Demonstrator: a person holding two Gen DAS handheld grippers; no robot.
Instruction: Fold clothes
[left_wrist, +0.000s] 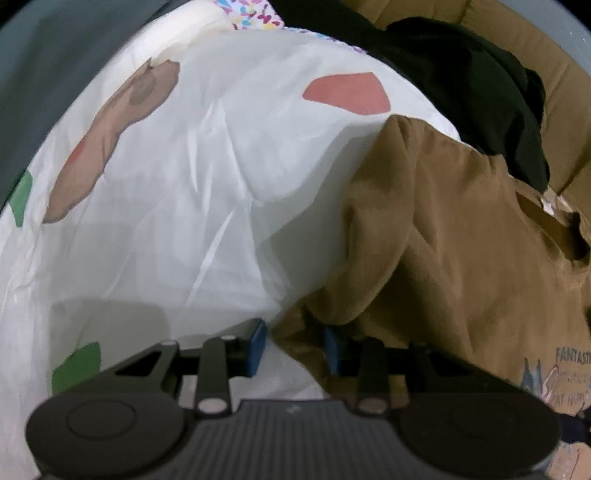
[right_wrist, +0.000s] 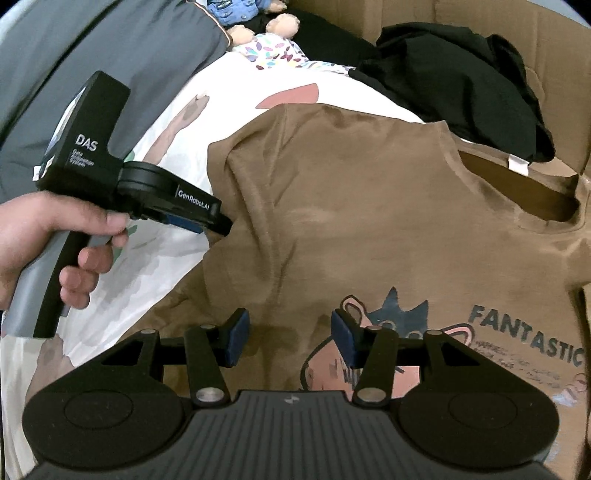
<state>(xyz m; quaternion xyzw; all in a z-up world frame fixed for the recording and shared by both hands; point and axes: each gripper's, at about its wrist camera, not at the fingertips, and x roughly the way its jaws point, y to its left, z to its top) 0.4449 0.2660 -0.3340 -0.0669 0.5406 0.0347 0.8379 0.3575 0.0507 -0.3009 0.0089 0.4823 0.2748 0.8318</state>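
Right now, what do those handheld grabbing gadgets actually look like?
Each tool is matt black plastic with a ribbed base, two round discs, hinged link bars with silver pins, and two fingers with blue pads. The left tool, seen from the side, has a grey-and-black pistol handle and white lettering: "DAS" and "GenRobot.AI". No cables show.

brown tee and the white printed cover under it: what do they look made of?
Brown T-shirt: looks like soft matte knit, probably cotton jersey; it drapes in rounded, dull folds, with a flat printed graphic. White printed cover: a smoother, thinner woven cloth with a slight sheen, possibly polyester or a blend; its creases are sharp and catch the light. Fibre content cannot be confirmed by look.
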